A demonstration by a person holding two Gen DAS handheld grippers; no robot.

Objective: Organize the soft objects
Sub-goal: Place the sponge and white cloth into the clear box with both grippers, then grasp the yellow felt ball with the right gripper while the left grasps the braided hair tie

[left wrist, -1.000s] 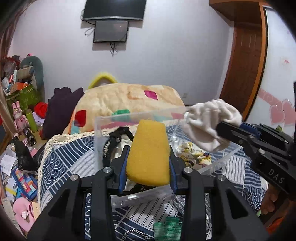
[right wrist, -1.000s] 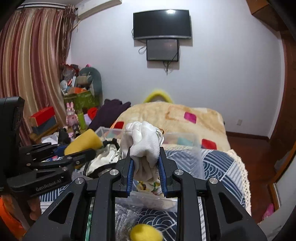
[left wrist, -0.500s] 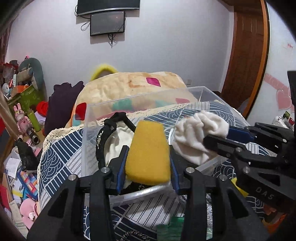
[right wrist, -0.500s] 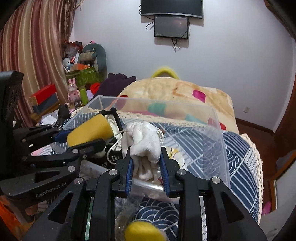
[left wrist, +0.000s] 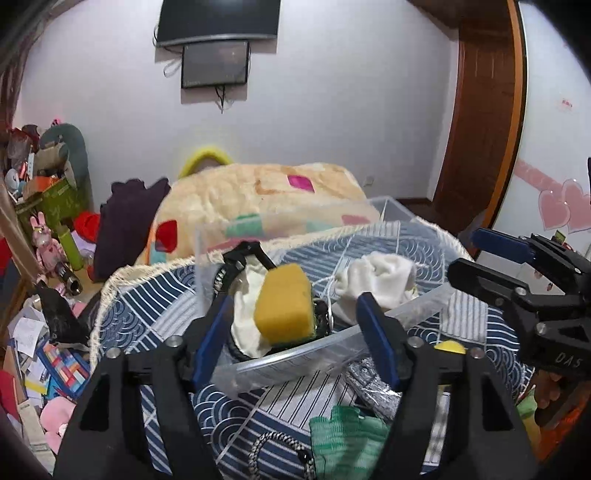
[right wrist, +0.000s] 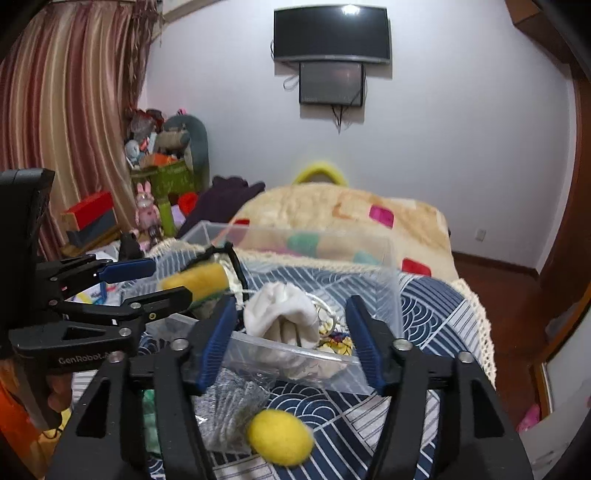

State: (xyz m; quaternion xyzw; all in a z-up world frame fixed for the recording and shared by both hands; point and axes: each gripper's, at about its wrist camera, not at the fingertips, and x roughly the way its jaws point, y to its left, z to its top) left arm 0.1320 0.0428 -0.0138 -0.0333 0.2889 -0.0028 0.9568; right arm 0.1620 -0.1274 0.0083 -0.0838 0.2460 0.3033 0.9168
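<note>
Both claws, left (left wrist: 295, 317) and right (right wrist: 288, 325), are wide open, holding nothing. The yellow sponge (left wrist: 284, 308) and crumpled white cloth (right wrist: 282, 315) sit in the clear box (right wrist: 384, 280).

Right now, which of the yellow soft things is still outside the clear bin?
The yellow felt ball, lying on the blue patterned cloth in front of the clear bin. The yellow sponge is already inside it.

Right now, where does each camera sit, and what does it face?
Left wrist: on the left hand-held gripper, open, facing the sponge in the bin; right hand-held gripper at right.
Right wrist: on the right hand-held gripper, open, facing the cloth; left one at left.
Both: bin, sponge, cloth, TV.
</note>
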